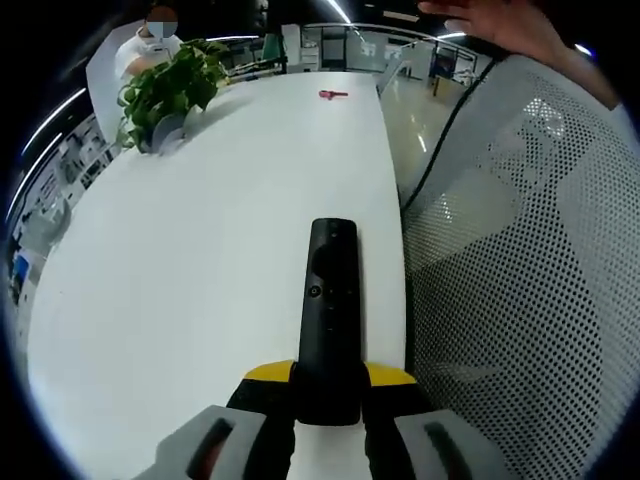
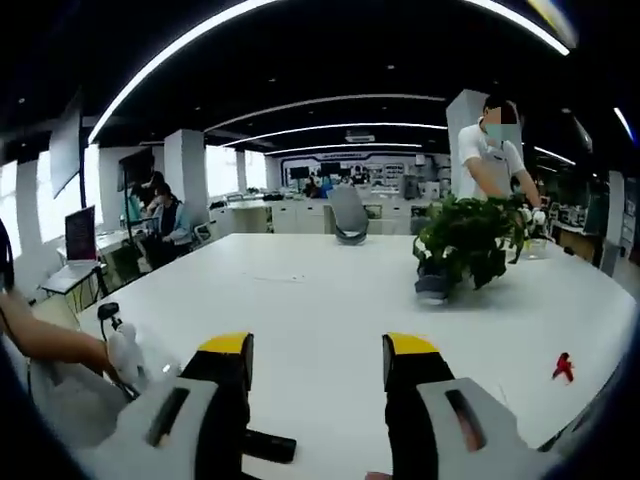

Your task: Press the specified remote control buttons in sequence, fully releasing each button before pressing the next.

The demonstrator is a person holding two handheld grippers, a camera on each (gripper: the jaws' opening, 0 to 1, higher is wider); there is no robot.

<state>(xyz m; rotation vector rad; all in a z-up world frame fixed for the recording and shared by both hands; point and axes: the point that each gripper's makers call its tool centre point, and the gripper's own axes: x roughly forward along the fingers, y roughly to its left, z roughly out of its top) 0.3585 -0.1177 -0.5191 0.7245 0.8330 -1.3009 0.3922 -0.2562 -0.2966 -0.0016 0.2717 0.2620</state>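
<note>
Left tool (image 1: 328, 400) grips one remote (image 1: 330, 310); right tool (image 2: 315, 385) gapes.

The remote control (image 1: 329, 315) is black, lying on the white table (image 1: 200, 260). The left gripper (image 1: 330, 400) and the right gripper (image 2: 315, 375) have yellow-tipped black jaws on grey bodies. Near the table's far edge, the potted plant (image 2: 468, 240) is green-leaved and a small object (image 1: 333, 95) red. The chair back (image 1: 530, 260) is white with a perforated dot pattern.
</note>
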